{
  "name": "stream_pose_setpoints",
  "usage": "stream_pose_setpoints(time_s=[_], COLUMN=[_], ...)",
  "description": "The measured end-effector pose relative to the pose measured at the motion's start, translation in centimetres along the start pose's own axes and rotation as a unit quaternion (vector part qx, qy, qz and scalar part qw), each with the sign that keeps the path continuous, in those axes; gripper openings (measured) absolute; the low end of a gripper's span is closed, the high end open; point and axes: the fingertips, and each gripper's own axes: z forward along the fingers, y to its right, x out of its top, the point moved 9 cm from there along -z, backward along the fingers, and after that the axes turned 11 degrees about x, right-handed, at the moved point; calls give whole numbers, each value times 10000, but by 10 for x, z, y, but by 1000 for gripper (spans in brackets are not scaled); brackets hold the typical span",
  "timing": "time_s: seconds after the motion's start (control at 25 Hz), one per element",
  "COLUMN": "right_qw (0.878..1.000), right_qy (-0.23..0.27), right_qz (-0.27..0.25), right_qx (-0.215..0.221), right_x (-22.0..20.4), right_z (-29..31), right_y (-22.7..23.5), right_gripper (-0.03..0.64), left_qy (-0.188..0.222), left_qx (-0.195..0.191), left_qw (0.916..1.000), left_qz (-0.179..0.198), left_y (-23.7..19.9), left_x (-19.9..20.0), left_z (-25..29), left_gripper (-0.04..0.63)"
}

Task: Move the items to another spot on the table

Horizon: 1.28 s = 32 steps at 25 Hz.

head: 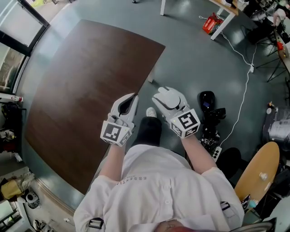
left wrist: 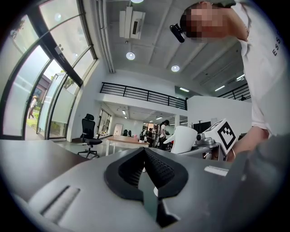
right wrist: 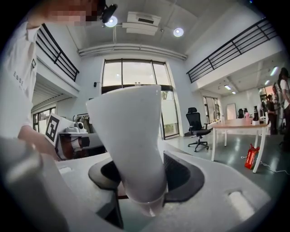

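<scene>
My right gripper is shut on a white paper cup, which stands upright between its black pads. The cup is held off the table's right edge, over the floor. From the left gripper view the cup and the right gripper's marker cube show to the right. My left gripper hovers by the edge of the dark brown table; its jaws are shut with nothing between them. Both grippers point upward. No other item lies on the table.
A black device and a power strip with a white cable lie on the floor to the right. A round wooden board leans at the right. A red bag sits by a white desk. An office chair stands farther off.
</scene>
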Motion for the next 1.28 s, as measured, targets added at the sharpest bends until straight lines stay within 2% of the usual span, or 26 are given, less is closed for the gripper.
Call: stream_pose_setpoints(time_s=[0.12,0.24,0.52,0.64,0.8,0.92,1.08,1.28], right_qw=[9999,9994,9972,9943,9867,9741,9520,9252], right_qy=[-116,-328,-471,-590,-816,-981,-1198,-1399], right_qz=[85,-26,-266,-216,-404,-453,-705,-988], right_qx=[-28,112,514,862,1346,1986,2728,3386], right_x=[5,15,45,48,49,52,52,50], right_z=[19,38,83,109,157,199,245,289], right_y=[46,86,169,191,221,245,262,271], right_gripper=[235,235,235,235,235,235,235,235], left_qy=[16,74,111,89,-50,-97,-47,4], left_qx=[-44,44,642,954,1337,2050,3053,3916], left_qw=[9999,9996,9972,9951,9909,9786,9522,9200], left_qz=[-128,-275,-360,-252,160,135,-12,-147], left_y=[-17,-34,-70,-77,-93,-105,-118,-129], left_x=[-8,1,21,25,23,19,13,22], left_z=[51,95,160,166,179,187,190,190], left_gripper=[8,8,8,8,8,8,8,8])
